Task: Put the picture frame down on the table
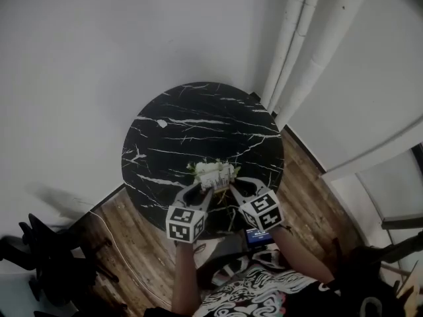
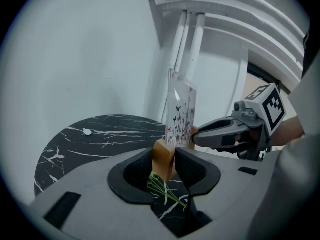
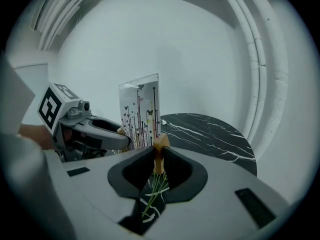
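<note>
The frame [image 1: 215,174] is held upright over the near edge of the worktop [image 1: 198,121]. Whether its base touches cannot be told. It is clamped at one end by the left tongs [image 2: 164,160] and at the other by the right tongs [image 3: 158,156]. Lowering it level, then release, is judged to be called for next.
</note>
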`<state>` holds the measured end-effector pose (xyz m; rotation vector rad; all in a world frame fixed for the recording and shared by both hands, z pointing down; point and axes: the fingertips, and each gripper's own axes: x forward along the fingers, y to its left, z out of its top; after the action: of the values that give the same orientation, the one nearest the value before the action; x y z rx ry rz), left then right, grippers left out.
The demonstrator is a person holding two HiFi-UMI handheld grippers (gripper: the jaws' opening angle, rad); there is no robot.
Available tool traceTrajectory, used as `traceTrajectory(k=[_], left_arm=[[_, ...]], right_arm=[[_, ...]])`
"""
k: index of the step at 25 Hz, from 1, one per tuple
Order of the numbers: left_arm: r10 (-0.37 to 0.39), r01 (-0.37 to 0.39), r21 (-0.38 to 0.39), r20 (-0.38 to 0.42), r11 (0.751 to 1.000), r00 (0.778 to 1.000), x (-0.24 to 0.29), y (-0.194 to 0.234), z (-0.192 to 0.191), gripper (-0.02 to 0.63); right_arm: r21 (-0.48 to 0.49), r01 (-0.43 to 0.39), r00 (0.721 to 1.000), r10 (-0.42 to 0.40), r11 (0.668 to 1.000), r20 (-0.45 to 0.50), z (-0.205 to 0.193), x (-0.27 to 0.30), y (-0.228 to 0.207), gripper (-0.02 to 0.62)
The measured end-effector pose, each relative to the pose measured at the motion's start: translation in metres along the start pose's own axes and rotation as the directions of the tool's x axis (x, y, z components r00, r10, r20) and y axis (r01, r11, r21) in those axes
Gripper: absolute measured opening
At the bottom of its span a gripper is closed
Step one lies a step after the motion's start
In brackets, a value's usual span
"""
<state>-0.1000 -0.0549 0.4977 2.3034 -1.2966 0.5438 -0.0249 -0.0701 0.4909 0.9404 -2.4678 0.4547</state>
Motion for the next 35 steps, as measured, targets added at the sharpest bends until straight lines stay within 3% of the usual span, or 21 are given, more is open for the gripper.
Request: traceTrajectory(k=[9,19,35], left_arm=[[-0.035,0.035,-0.010,0.001,0.999,0.999,0.018,0.043,0.014,0.149],[-0.082,0.082,0.002,-0.004,0.997,0.997,0.030,0.047,0.021,0.149],[-0.067,0.068,0.021,-0.015,0.997,0.998,0.040,0.060,0.033,0.149]], right_arm=[[-0.017,0.024,1.000,-0.024,1.000,-0.011,0.022,0.041,-0.010,0.057],[0.006,0.055,0.998,-0.055,0.998,-0.001,0.027,0.045,-0.021,0.057],[0.001,0.028,1.000,-0.028,1.000,0.002,0.037,0.058,-0.031,0.057]])
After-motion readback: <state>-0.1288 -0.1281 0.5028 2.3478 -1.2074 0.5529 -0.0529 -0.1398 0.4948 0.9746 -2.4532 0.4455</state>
